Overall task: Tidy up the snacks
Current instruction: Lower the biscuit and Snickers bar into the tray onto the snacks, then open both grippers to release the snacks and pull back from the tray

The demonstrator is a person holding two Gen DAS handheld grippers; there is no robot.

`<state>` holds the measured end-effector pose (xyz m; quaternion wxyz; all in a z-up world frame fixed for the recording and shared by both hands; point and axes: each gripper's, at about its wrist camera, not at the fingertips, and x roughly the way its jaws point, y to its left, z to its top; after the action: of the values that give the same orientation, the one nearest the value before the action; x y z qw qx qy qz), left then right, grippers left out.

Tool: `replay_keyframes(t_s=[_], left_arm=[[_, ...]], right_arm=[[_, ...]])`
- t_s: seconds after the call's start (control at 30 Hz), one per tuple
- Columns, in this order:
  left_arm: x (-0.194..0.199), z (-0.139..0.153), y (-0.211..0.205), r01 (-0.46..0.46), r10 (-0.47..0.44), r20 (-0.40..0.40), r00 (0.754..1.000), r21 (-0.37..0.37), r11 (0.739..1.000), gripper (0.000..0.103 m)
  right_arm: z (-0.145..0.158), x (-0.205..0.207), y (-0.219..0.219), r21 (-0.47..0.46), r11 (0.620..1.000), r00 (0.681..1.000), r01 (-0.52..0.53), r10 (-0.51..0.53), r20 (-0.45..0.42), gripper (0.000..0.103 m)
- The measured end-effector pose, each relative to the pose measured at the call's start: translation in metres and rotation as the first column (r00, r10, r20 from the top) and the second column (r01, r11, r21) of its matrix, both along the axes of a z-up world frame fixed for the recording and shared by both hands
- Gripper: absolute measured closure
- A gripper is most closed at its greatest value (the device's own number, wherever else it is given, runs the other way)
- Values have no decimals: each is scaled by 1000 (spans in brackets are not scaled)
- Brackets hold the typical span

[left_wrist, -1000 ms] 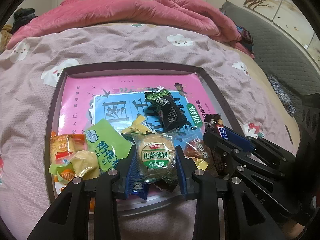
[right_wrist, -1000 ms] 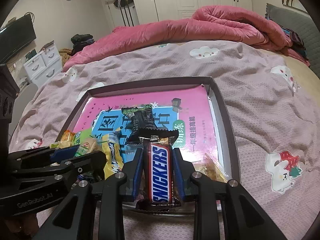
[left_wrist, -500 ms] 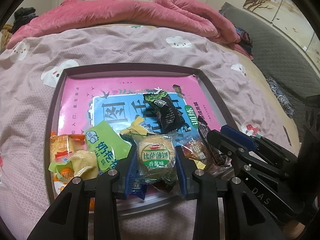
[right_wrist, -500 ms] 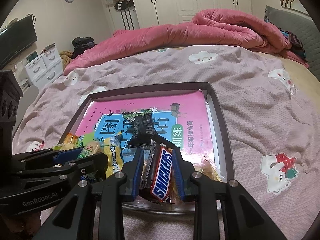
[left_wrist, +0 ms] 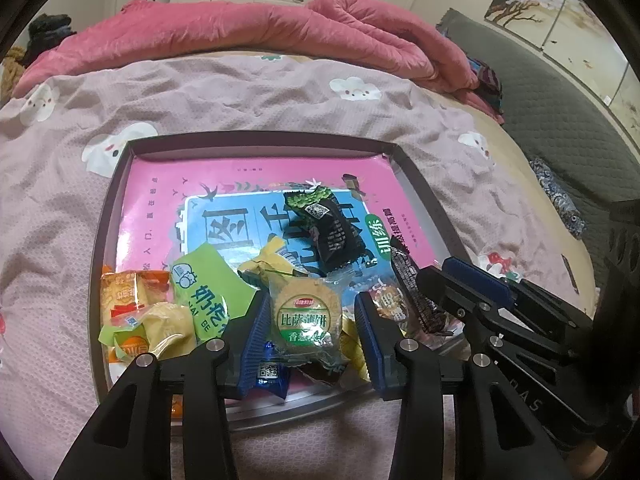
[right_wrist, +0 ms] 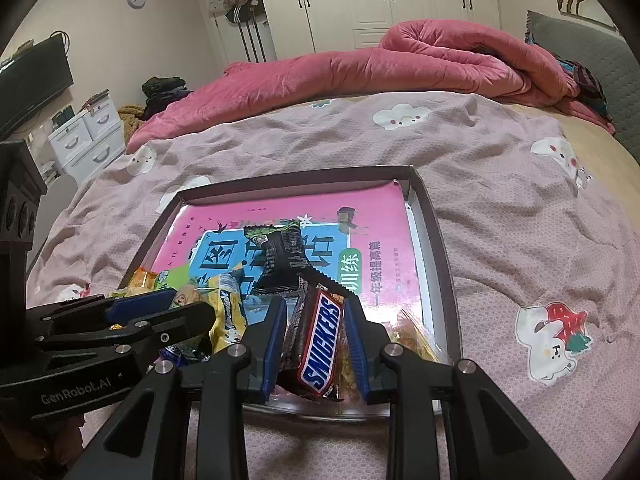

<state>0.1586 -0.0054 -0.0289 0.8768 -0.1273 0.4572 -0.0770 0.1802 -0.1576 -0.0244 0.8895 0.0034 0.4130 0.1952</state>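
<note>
**Slip and snag hazards with both grippers loaded**

Left wrist view: the left gripper [left_wrist: 309,322] is clamped on a round biscuit packet [left_wrist: 307,317] at the near edge of the tray [left_wrist: 256,139]. The pads grip crinkled film, not the biscuit, so the packet may slide out during lifting. A green milk-snack packet [left_wrist: 204,286] and a yellow wrapper [left_wrist: 267,258] lie touching it and may drag along.

Right wrist view: the right gripper [right_wrist: 316,338] is clamped on a Snickers bar [right_wrist: 322,340], tilted between the pads over the tray's near right corner. A tilted, glossy wrapper may rotate or drop. The left gripper sits just beside it; the two may collide. The tray rests on a soft bedspread [right_wrist: 500,216] and may tip under pressure.
</note>
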Motion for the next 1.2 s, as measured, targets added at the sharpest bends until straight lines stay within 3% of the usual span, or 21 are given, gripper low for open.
replay_keyframes(t_s=[0.2,0.3,0.5,0.67,0.93,1.2], left_arm=[[-2,3,1,-4,4,3,1000,-1,1000,55],[-2,4,1,-8,8,5,1000,-1,1000,43],[-5,8,1,-10,10,14,1000,9,1000,42],[-8,13,2,-22,21,19,1000,16,1000,33],[-14,22,3,-32,31,26,999,41,999,28],[-28,32,3,-50,48,27,999,69,996,27]], right_arm=[[0,-1,-2,2,1000,1000,12,-12,0,73],[1,-1,-3,3,1000,1000,14,-14,0,73],[3,-2,-5,3,1000,1000,24,-24,4,72],[6,-3,-7,7,1000,1000,30,-30,8,71],[17,-8,-8,15,999,999,29,-30,30,64],[35,-23,-11,7,1000,996,11,-12,92,49]])
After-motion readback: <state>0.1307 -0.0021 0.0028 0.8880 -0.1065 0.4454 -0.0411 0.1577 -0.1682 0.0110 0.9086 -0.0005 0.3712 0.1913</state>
